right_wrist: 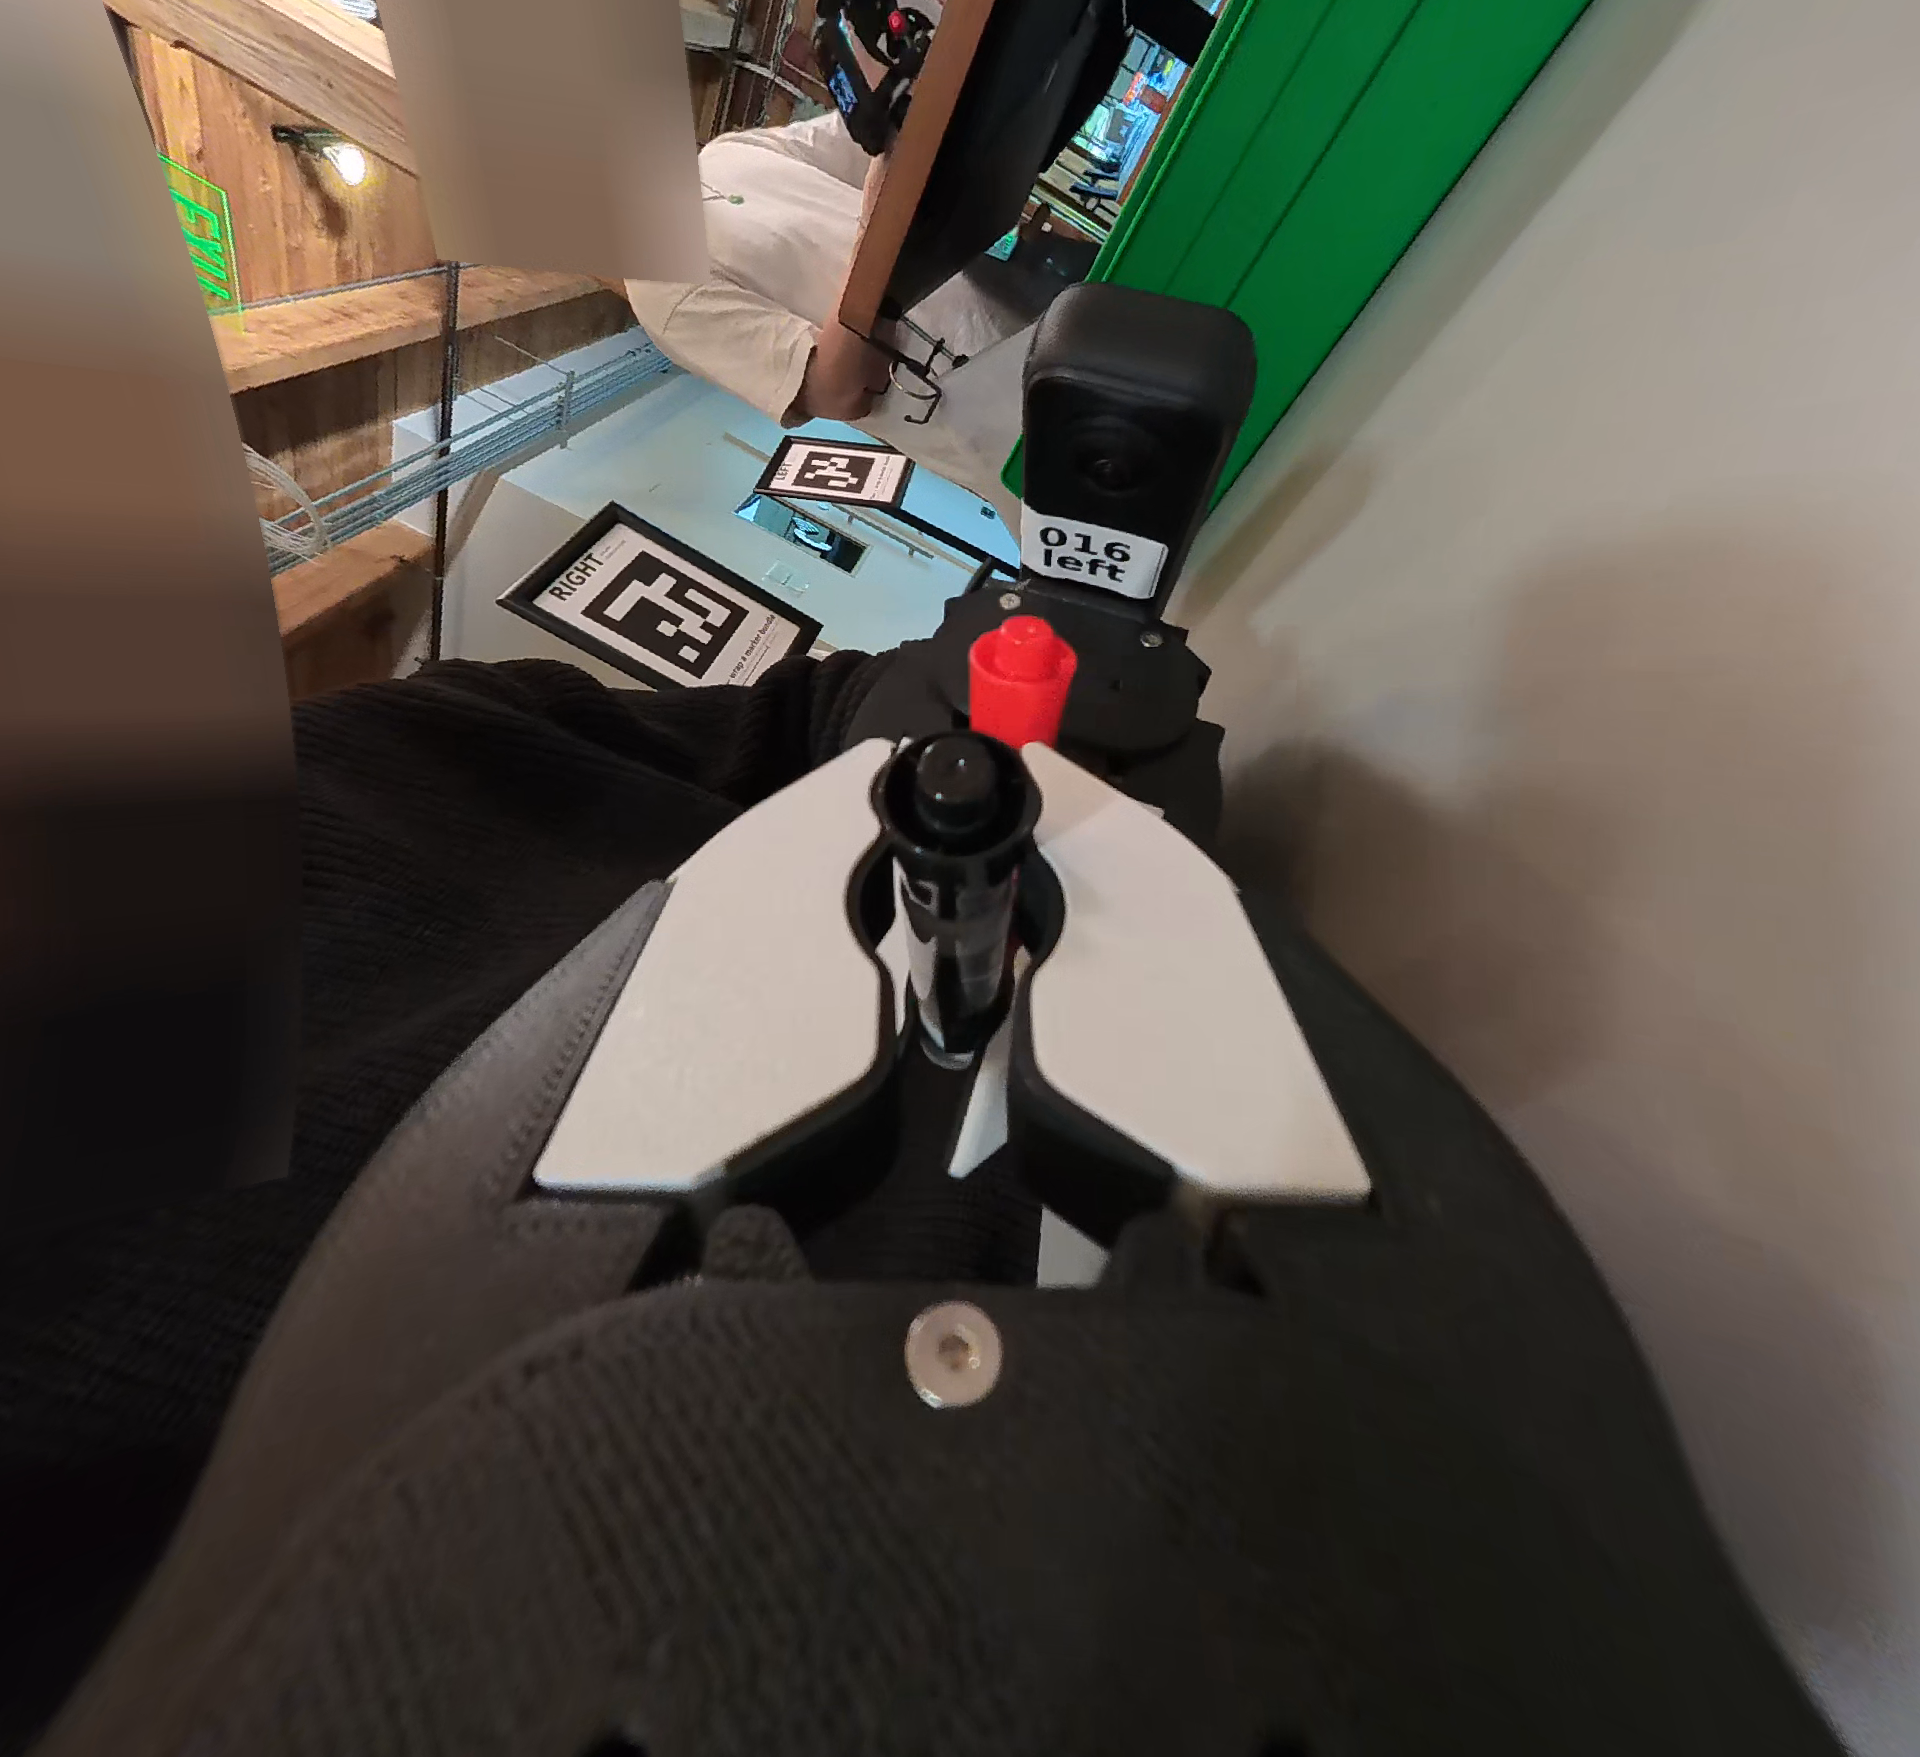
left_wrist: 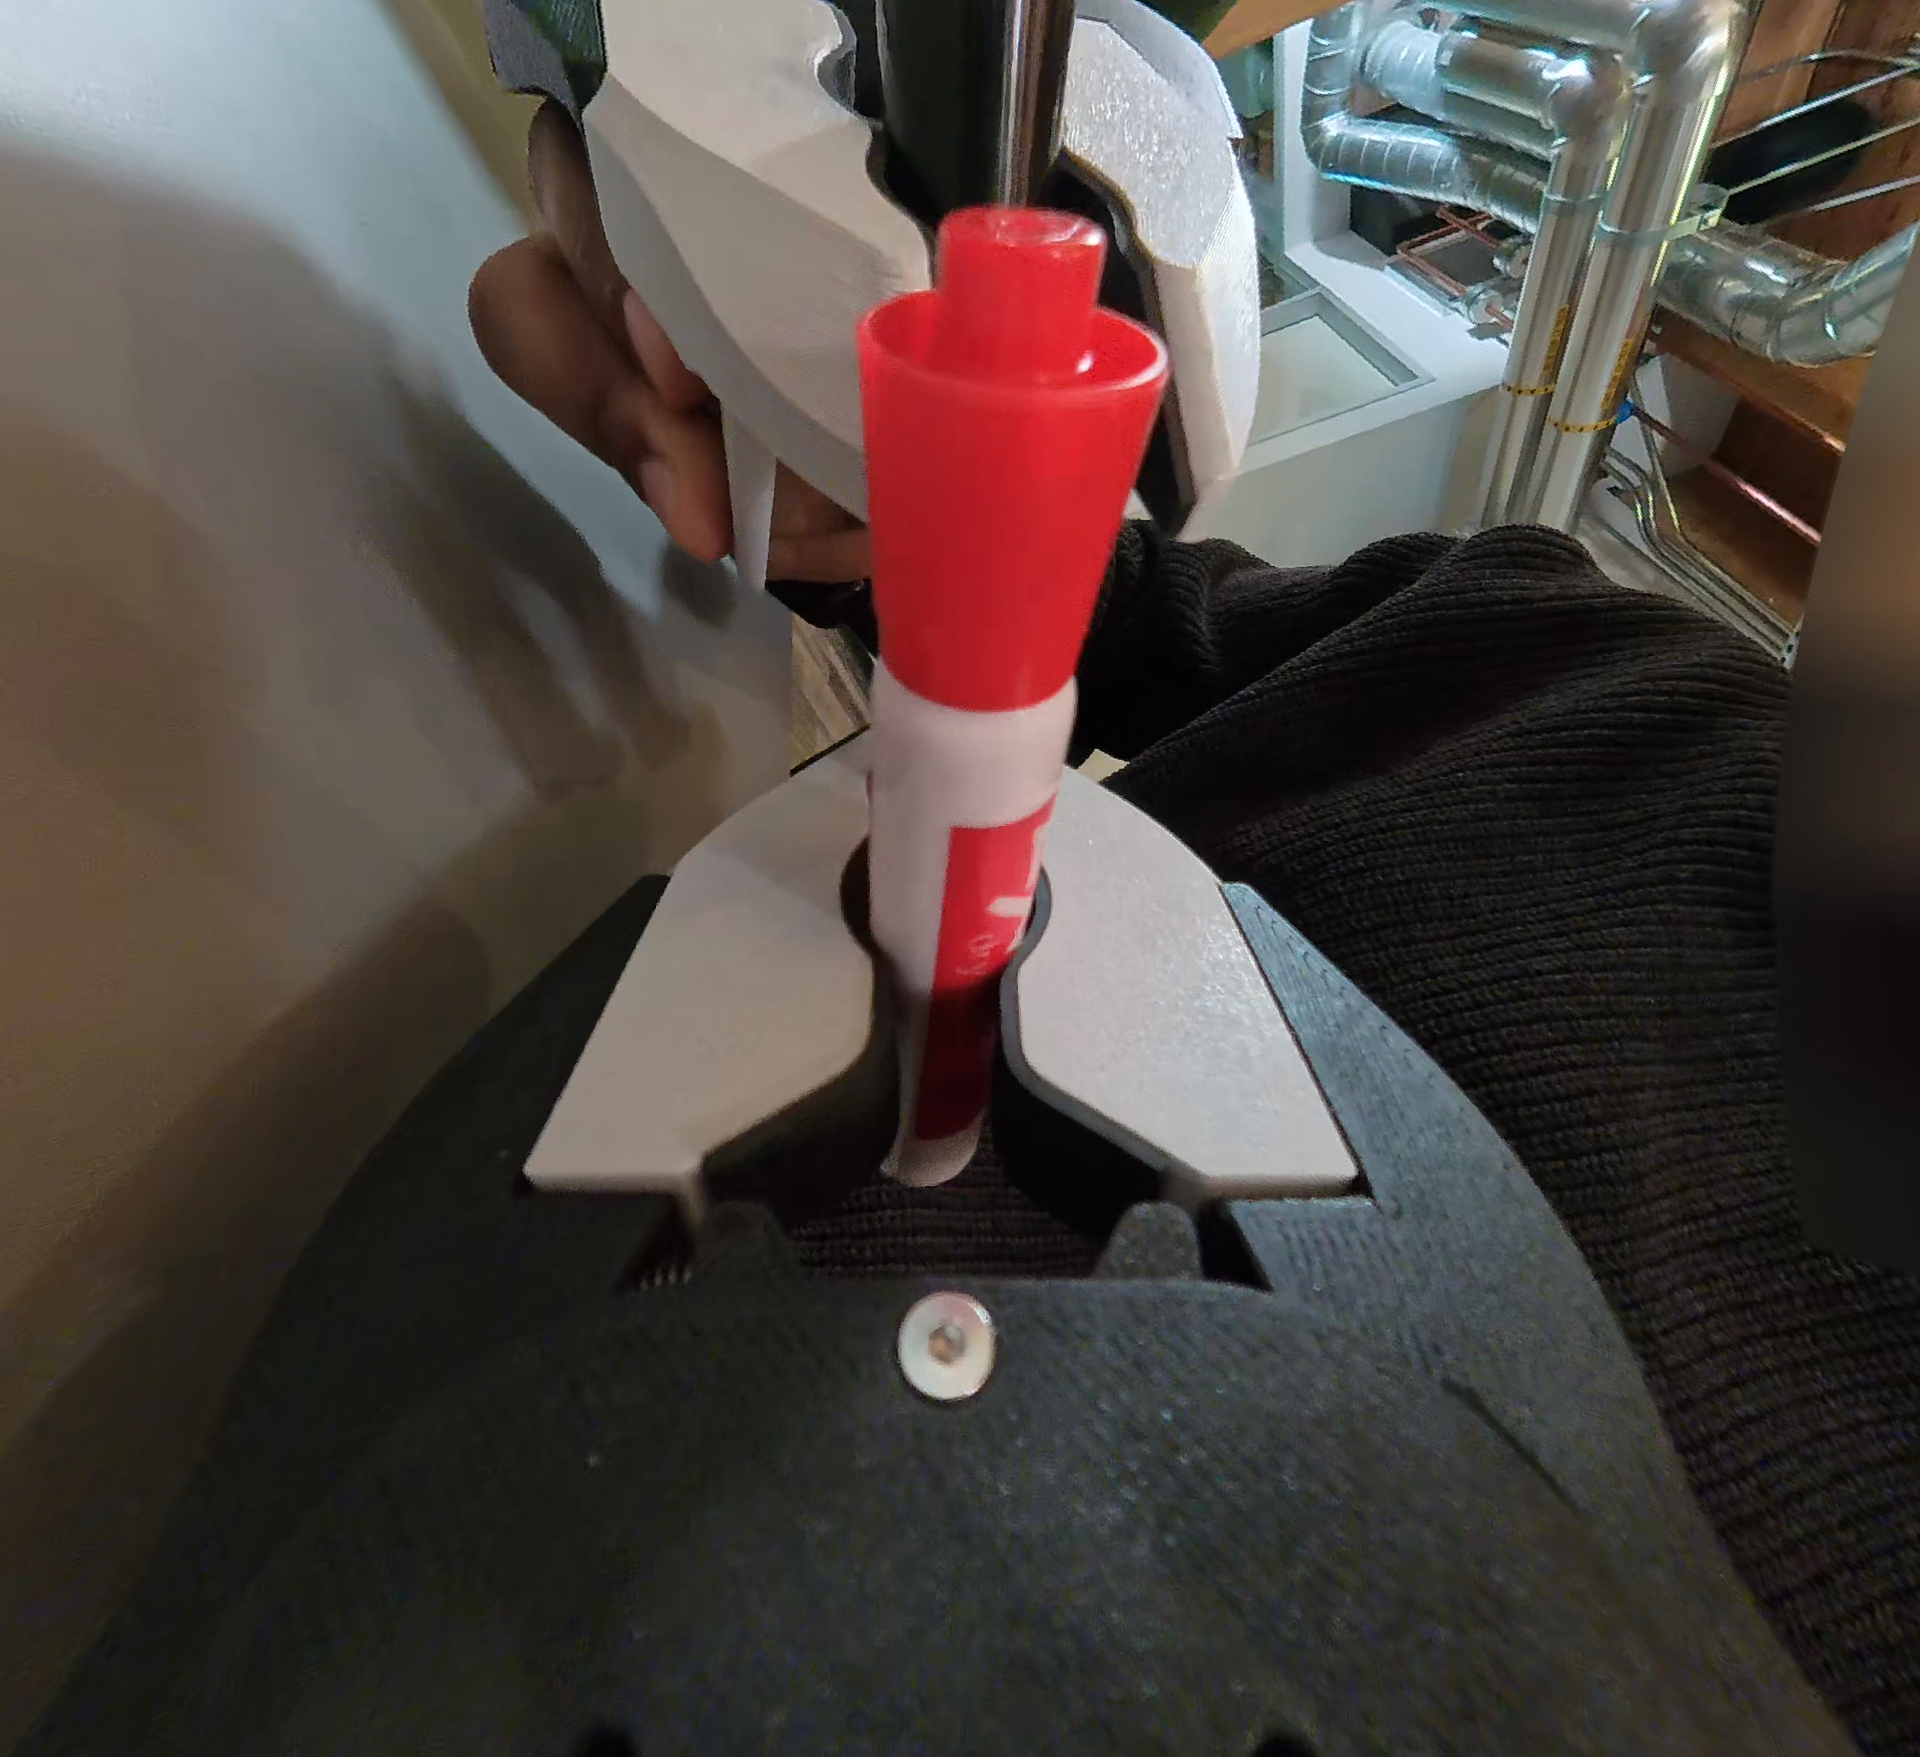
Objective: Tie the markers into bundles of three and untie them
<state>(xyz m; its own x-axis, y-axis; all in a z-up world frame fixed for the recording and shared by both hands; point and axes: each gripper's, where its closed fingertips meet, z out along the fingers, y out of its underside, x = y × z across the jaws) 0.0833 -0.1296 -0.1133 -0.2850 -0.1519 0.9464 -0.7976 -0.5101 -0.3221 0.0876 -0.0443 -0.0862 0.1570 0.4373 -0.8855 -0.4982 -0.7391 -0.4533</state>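
Observation:
My left gripper [left_wrist: 951, 886] is shut on a red marker [left_wrist: 997, 512] with a white barrel and red cap, which points forward along the fingers. My right gripper [right_wrist: 956, 845] is shut on a black marker [right_wrist: 951, 886], also pointing forward. The two grippers face each other, cap ends close together. In the left wrist view the right gripper's white fingers [left_wrist: 748, 253] hold the black marker [left_wrist: 971, 45] just beyond the red cap. In the right wrist view the red cap [right_wrist: 1020, 677] shows just past the black marker, in front of the left gripper's camera [right_wrist: 1127, 429]. No tie or third marker shows.
A black knit sleeve [left_wrist: 1455, 824] and a hand [left_wrist: 613, 346] hold the right gripper. A pale wall [right_wrist: 1662, 564] runs along one side, with a green panel [right_wrist: 1403, 97]. Framed marker cards [right_wrist: 665, 606] lie on a white surface. Silver pipes [left_wrist: 1558, 149] stand behind. Spacing between my two grippers at the tips: around 8 centimetres. Measured from the fingertips, the green panel [right_wrist: 1403, 97] is 30 centimetres or so from the right gripper and 40 centimetres from the left.

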